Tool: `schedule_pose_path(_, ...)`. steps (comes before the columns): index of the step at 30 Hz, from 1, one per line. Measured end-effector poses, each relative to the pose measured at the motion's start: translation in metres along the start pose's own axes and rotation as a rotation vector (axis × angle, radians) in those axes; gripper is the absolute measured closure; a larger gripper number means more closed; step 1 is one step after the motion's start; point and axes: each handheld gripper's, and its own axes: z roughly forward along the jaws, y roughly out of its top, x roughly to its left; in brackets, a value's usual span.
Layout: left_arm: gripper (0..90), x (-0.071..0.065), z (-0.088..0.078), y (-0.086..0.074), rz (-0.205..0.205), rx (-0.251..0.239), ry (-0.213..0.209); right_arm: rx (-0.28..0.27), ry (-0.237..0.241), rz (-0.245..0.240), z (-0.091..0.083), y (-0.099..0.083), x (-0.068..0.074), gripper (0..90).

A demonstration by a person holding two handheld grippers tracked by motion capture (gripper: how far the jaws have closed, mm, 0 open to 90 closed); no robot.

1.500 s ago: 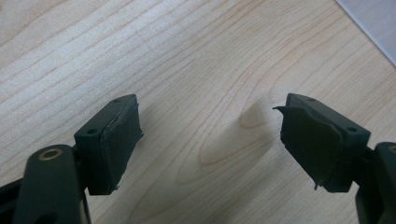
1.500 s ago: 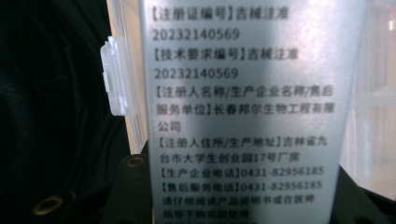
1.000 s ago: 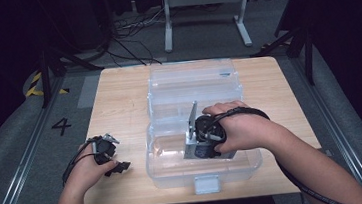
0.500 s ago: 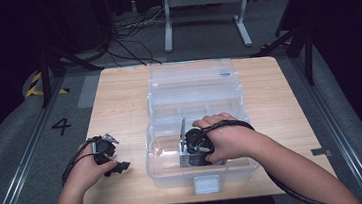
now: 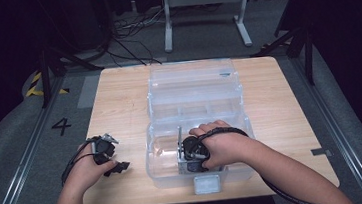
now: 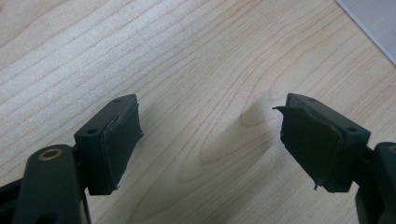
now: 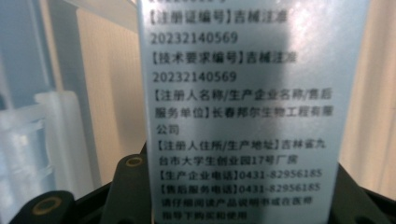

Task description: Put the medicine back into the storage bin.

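Lowered my right tongs (image 5: 188, 157) with the printed packet (image 5: 179, 141) deeper into the clear box (image 5: 166, 176) since the earlier frame; left hand stayed put.

Packet stands on edge inside the near compartment of the box, clamped between my right tongs' jaws; in the right gripper view its silvery face (image 7: 243, 107) with rows of printed text rises straight up between them, box wall (image 7: 51, 121) just beside it. Box sits mid-surface, lid (image 5: 192, 78) folded open behind, white latch (image 5: 206, 184) at the near edge. My left tongs (image 5: 117, 164) rest on the wooden surface (image 6: 196, 60) left of the box, jaws wide apart, nothing between them.
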Motion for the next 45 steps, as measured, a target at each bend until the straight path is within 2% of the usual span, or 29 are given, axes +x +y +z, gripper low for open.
schedule_pose_path(10, 20.7, 0.0, 0.0, 0.0, 0.002, 0.003, -0.005, 0.027, -0.003, -0.011, 0.012, -0.002, 0.0, 56.5)
schedule_pose_path(12, 20.7, 0.0, 0.0, 0.0, 0.003, 0.003, -0.005, 0.037, -0.003, -0.027, 0.014, -0.003, 0.0, 56.5)
schedule_pose_path(25, 20.7, 0.0, 0.001, 0.0, 0.002, 0.007, -0.001, 0.038, -0.009, -0.029, 0.018, -0.004, -0.001, 54.2)
schedule_pose_path(27, 20.7, 0.0, 0.001, 0.0, 0.002, 0.007, -0.004, 0.022, -0.009, -0.03, 0.019, -0.004, 0.0, 53.6)
schedule_pose_path(30, 20.7, 0.0, 0.001, 0.0, 0.002, 0.006, -0.004, 0.023, -0.003, -0.052, 0.014, -0.004, -0.001, 50.4)
schedule_pose_path(38, 20.7, 0.0, 0.001, 0.0, 0.002, 0.008, -0.001, -0.018, -0.011, -0.036, -0.001, -0.008, 0.0, 46.7)
schedule_pose_path(45, 20.7, 0.0, 0.002, 0.002, 0.003, 0.01, -0.005, -0.049, -0.021, -0.036, -0.028, -0.013, 0.006, 45.7)
